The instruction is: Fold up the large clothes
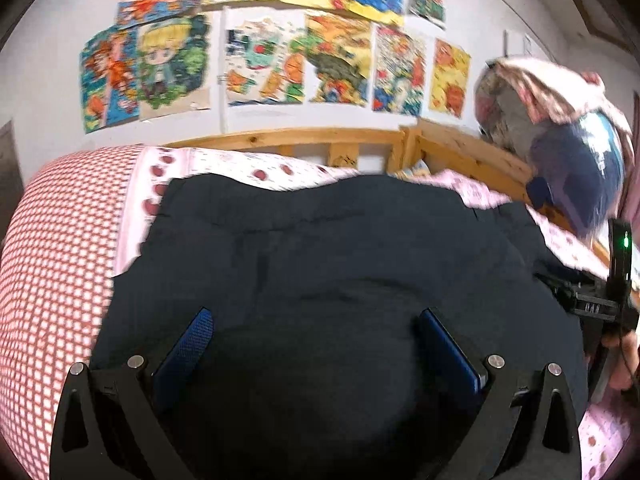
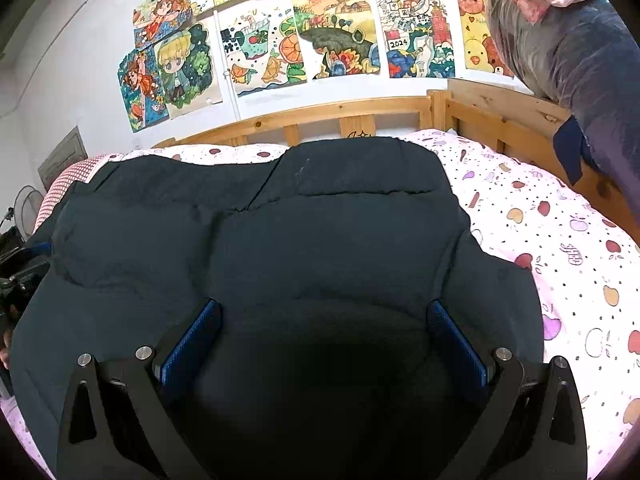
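A large dark navy padded jacket (image 1: 320, 240) lies spread on the bed; it also fills the right wrist view (image 2: 320, 220). My left gripper (image 1: 316, 316) is open, its blue-padded fingers wide apart just above the jacket's near part. My right gripper (image 2: 324, 308) is open too, fingers spread over the jacket's near edge. Neither holds cloth. The right gripper's black body (image 1: 600, 304) shows at the right edge of the left wrist view; the left gripper's body (image 2: 20, 276) shows at the left edge of the right wrist view.
The bed has a pink fruit-print sheet (image 2: 560, 240) and a red-checked pillow (image 1: 60, 260) on the left. A wooden headboard rail (image 2: 320, 116) runs behind. A pile of bedding (image 2: 572, 48) sits on the rail at right. Drawings cover the wall (image 2: 280, 40).
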### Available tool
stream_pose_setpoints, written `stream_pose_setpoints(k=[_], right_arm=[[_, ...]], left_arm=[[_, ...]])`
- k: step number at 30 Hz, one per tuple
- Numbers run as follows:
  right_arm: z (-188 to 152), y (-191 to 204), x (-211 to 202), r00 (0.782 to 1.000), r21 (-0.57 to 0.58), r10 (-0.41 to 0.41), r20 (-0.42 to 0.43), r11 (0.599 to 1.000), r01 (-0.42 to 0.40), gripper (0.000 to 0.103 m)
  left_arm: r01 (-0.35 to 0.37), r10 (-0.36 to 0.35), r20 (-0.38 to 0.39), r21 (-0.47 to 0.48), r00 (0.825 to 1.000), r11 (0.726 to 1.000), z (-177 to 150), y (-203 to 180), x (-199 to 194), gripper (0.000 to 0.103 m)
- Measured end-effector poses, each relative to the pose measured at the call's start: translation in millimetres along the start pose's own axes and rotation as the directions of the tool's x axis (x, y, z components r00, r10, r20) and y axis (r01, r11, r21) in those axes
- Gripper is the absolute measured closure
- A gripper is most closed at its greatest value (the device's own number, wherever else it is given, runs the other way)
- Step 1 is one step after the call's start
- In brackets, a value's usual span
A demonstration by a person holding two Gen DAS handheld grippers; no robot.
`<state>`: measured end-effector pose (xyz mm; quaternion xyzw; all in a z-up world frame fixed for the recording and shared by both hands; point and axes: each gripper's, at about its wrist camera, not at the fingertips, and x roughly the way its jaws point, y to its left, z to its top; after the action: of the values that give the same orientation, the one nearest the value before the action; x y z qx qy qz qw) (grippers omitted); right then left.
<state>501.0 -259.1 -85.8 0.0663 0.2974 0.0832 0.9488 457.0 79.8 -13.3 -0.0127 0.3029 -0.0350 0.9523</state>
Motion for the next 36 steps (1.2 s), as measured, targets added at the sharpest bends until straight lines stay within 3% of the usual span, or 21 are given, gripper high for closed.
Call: stream_pose_setpoints(k=[9, 16, 21, 26, 30, 36], right_arm=[[8.3, -8.8, -10.1, 0.996, 0.008, -0.081, 0.033, 0.997, 0.08, 0.001], [13.5, -35.3, -15.7, 0.987, 0.101, -0.153, 0.043, 0.984, 0.148, 0.001], [4.7, -73.6, -11.6, 0.977, 0.263, -0.211, -0.015, 0.942, 0.207, 0.001], [-7.4, -98.9, -7.0, 0.978, 0.359, -0.207, -0.04, 0.91, 0.208, 0.001], [-13.5, -102.0, 0.0, 0.984, 0.344, -0.17, -0.05, 0.922, 0.177, 0.001], [-13.8, -96.5, 6.3, 0.995, 0.288, -0.073, -0.063, 0.953, 0.089, 0.001]], left_arm=[[-0.117, 0.12, 0.013, -0.142, 0.993, 0.983, 12.1, 52.1, -17.6, 0.0], [-0.212, 0.189, -0.102, -0.327, 0.977, 0.921, -2.5, 106.7, -12.4, 0.0], [-0.175, 0.13, -0.148, -0.344, 0.98, 0.922, -11.1, 120.2, -2.9, 0.0], [-0.083, 0.011, -0.193, -0.367, 0.981, 0.927, -12.3, 126.5, 11.8, 0.0], [0.011, -0.101, -0.226, -0.367, 0.969, 0.93, -10.2, 131.6, 22.3, 0.0], [0.089, -0.173, -0.246, -0.316, 0.954, 0.944, -9.7, 135.3, 26.0, 0.0]])
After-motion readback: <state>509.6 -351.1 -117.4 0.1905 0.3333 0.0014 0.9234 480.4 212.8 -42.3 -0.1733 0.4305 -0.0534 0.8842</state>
